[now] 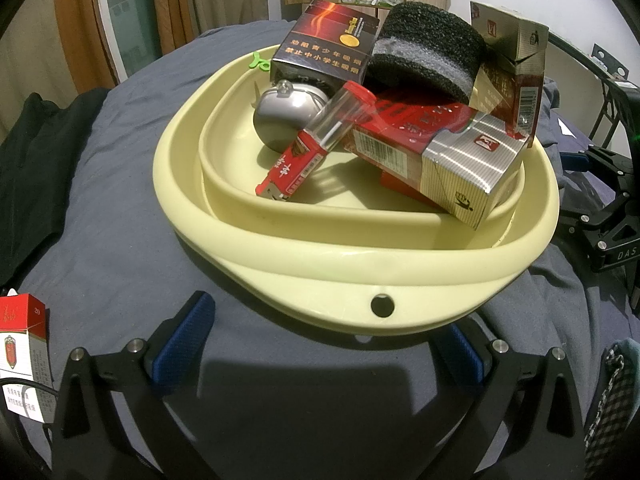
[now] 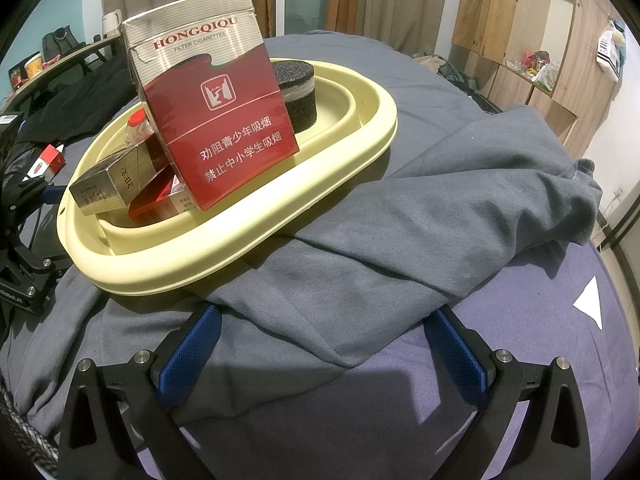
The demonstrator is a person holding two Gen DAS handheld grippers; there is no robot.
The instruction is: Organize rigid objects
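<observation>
Both jaws spread and empty, the left hand-held gripper (image 1: 320,356) should swing over to the stray cigarette pack (image 1: 24,356), squaring up before carrying it to the basin (image 1: 280,248).

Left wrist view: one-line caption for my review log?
Open left gripper faces a yellow basin piled with cigarette packs, a sponge and a silver purse; one pack remains outside.

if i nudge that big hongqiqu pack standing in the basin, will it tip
Probably. The HONGQIQU pack stands tilted on other packs, not flat in the basin, so a light push could topple it. Its torn-open top suggests it is light, perhaps empty, and easily crushed.
</observation>
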